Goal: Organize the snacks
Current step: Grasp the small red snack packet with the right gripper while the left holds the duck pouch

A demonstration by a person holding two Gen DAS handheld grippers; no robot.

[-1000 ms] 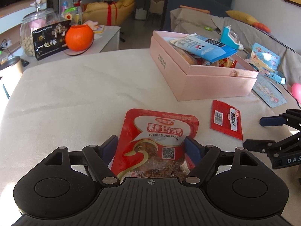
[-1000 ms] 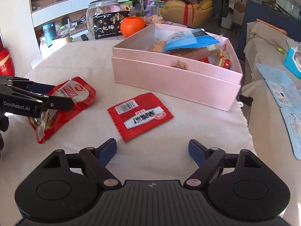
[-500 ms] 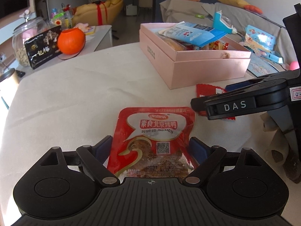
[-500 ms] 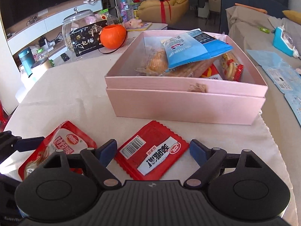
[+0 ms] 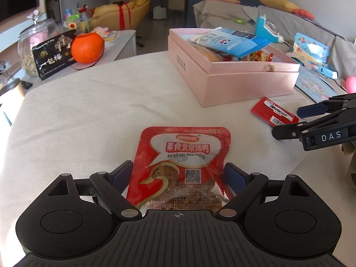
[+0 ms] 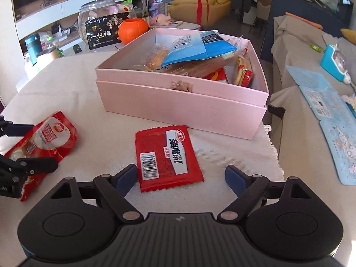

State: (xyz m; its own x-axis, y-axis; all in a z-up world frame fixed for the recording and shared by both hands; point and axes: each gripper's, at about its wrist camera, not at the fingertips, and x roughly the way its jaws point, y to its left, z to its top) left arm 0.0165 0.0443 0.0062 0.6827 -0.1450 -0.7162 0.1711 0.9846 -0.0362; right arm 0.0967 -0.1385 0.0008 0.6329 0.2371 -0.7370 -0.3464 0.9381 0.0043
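1. Left gripper [image 5: 178, 174] stands wide; the red roast-duck snack pouch [image 5: 181, 166] lies flat on the table [image 5: 89, 111] between its blue pads, which hardly touch it.
2. Right gripper [image 6: 180, 178] is spread wide and empty; a red snack packet [image 6: 166, 155] lies between and just ahead of its fingers.
3. Beyond, the pink box [image 6: 182, 102] holds several snacks.

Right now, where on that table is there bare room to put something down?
Bare cloth stretches left of the pink box, beyond the large red pouch. It's crowded near the box's front: the small red packet and both grippers sit there.
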